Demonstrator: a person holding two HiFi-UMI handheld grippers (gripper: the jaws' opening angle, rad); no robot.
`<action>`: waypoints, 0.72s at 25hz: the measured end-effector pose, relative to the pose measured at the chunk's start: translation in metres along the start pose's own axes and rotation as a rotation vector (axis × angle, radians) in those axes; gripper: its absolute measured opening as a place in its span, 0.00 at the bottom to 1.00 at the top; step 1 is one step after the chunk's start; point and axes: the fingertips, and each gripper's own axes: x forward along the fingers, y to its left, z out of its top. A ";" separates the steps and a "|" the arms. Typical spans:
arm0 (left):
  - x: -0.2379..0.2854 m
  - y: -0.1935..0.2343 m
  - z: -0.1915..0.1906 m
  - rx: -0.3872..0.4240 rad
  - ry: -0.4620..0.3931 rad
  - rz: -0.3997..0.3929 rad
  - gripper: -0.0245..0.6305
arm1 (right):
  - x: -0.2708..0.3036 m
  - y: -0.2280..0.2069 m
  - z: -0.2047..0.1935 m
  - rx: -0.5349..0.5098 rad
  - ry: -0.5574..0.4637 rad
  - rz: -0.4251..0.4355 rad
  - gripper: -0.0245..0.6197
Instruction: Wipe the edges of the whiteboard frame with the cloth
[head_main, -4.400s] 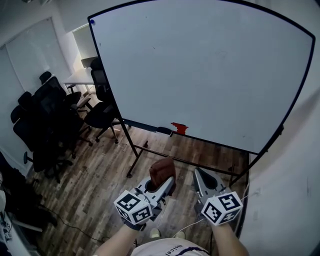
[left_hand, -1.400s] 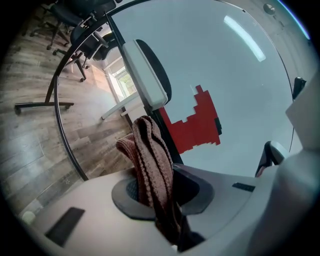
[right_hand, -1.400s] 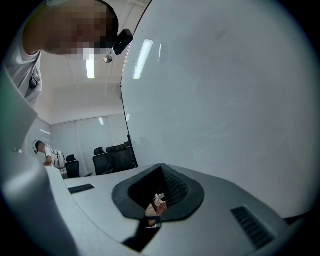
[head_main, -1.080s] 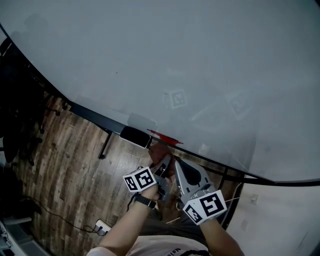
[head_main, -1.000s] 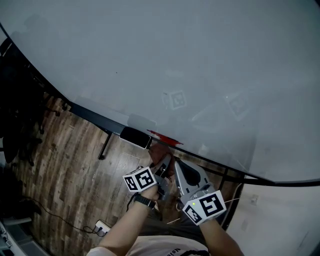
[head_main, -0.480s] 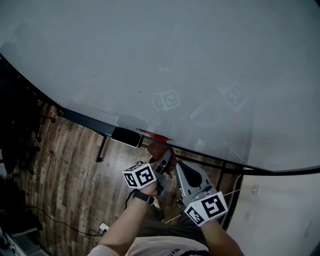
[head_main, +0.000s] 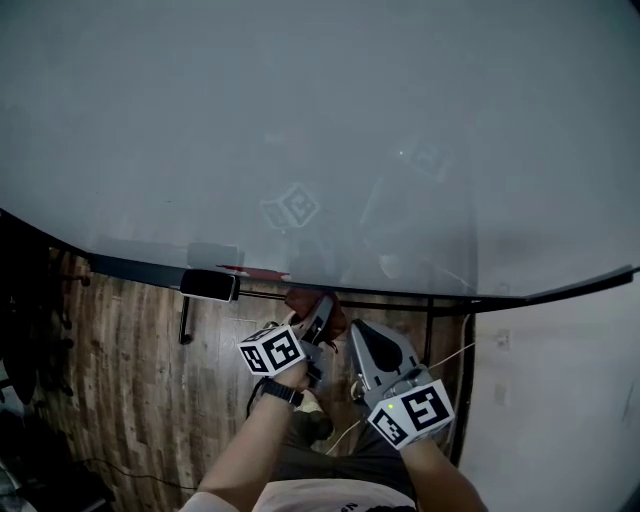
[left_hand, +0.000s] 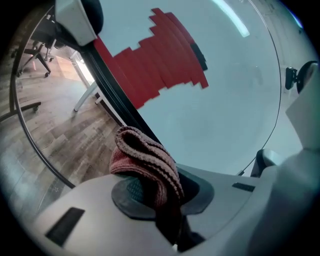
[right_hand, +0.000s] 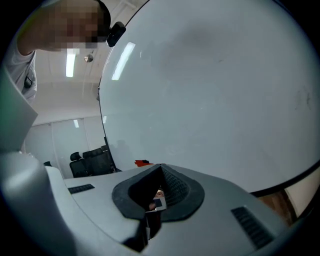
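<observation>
The whiteboard fills the upper head view; its black bottom frame edge curves across the middle. My left gripper is shut on a reddish-brown knit cloth, which sits right at the frame's underside. In the left gripper view the cloth bulges up from between the pads, just below the black frame. My right gripper hovers beside it on the right, jaws together and empty, pointing at the board; its pads show nothing held.
A black eraser and a red patch sit on the bottom edge left of the cloth; the red patch looms large in the left gripper view. Stand legs and wooden floor lie below. Office chairs reflect in the board.
The person has walked up close to the board. Over the last second the view swung left and the bottom frame levelled; the cloth stays at the frame edge, right of the eraser.
</observation>
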 end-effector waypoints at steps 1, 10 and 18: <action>0.004 -0.006 -0.004 0.002 0.011 -0.006 0.14 | -0.006 -0.006 0.003 0.005 -0.006 -0.014 0.04; 0.072 -0.045 -0.077 0.020 0.127 -0.051 0.14 | -0.067 -0.084 0.005 0.038 -0.057 -0.113 0.04; 0.090 -0.082 -0.097 0.015 0.207 -0.120 0.14 | -0.090 -0.099 0.023 0.049 -0.074 -0.204 0.04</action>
